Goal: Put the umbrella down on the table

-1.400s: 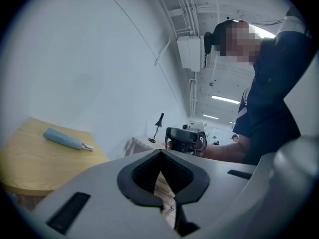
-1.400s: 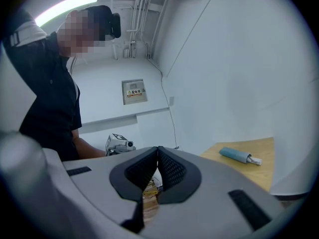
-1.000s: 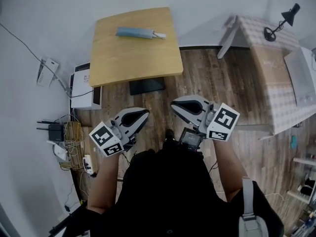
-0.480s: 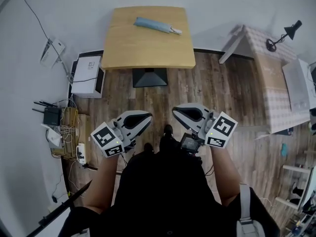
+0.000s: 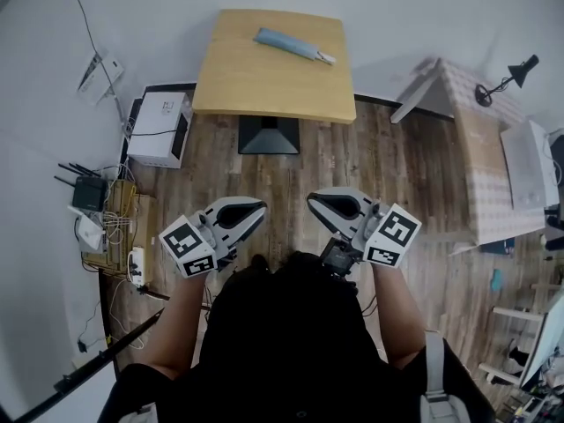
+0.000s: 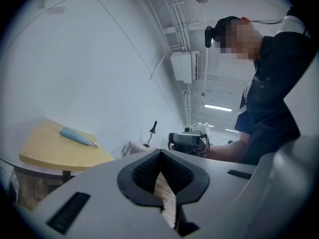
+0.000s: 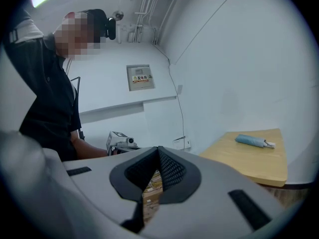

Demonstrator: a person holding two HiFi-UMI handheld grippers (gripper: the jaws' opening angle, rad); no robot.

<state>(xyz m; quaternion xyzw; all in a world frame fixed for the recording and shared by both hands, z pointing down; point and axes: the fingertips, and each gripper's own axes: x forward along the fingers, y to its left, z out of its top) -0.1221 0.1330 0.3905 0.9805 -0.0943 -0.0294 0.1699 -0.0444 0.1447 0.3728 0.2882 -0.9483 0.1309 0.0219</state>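
Umbrella [image 5: 293, 46] already lies on the table [image 5: 264, 91], well apart from you; left gripper [image 5: 261, 207] & right gripper [image 5: 311, 203] are closed w/ nothing inside, so pls do not disturb it

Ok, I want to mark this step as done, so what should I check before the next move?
1. Umbrella lies on the table, wholly on its top: ok.
2. Umbrella folded shut: ok.
3. Left gripper jaws together, nothing between them: ok.
4. Right gripper jaws together, nothing between them: ok.
5. Both grippers apart from the table, over the wooden floor: ok.
6. Umbrella settled, will not roll: cannot tell.
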